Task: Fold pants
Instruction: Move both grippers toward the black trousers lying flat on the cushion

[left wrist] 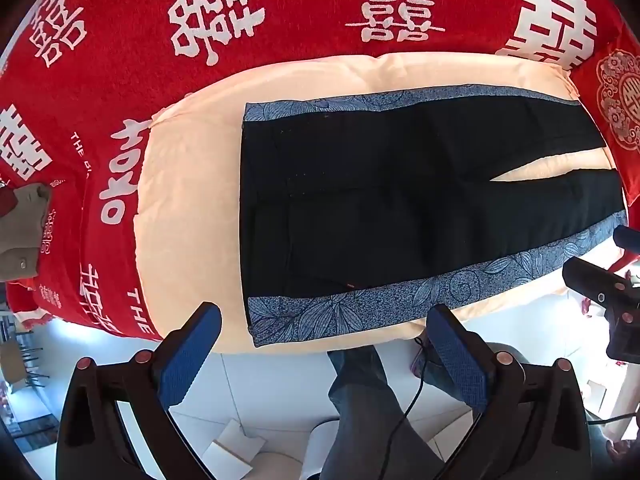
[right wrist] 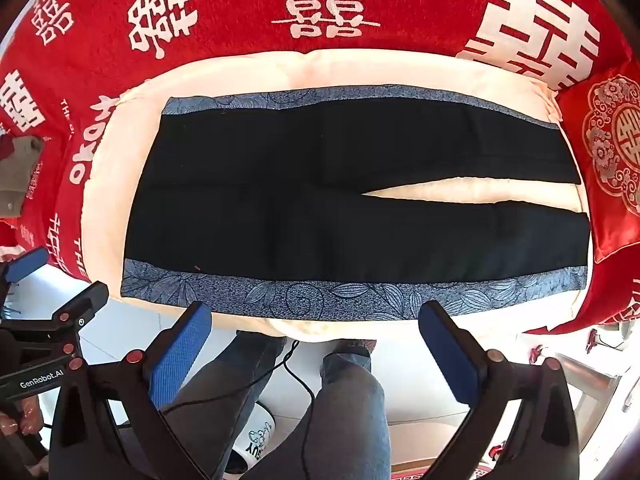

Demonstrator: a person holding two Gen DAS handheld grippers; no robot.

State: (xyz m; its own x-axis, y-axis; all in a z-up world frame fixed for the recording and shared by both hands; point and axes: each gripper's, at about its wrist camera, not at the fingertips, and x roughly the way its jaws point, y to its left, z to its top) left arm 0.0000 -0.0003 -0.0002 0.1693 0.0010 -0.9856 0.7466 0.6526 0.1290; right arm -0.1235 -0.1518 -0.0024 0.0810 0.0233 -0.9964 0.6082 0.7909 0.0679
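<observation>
Pants (right wrist: 320,200): black, with blue patterned side stripes, spread flat on a cream cushion (left wrist: 192,200) over a red blanket (right wrist: 240,8). Long axis runs left to right across our view; waistband to the left, both legs to the right, parted by a narrow gap.

Left gripper (left wrist: 320,356): jaws wide open, empty, above the near edge by the waistband end, apart from the cloth.

Right gripper (right wrist: 316,352): jaws wide open, empty, near the middle of the near stripe, not touching.

We judge that the near stripe lies straight ahead of both grippers, so each takes its own end.
</observation>
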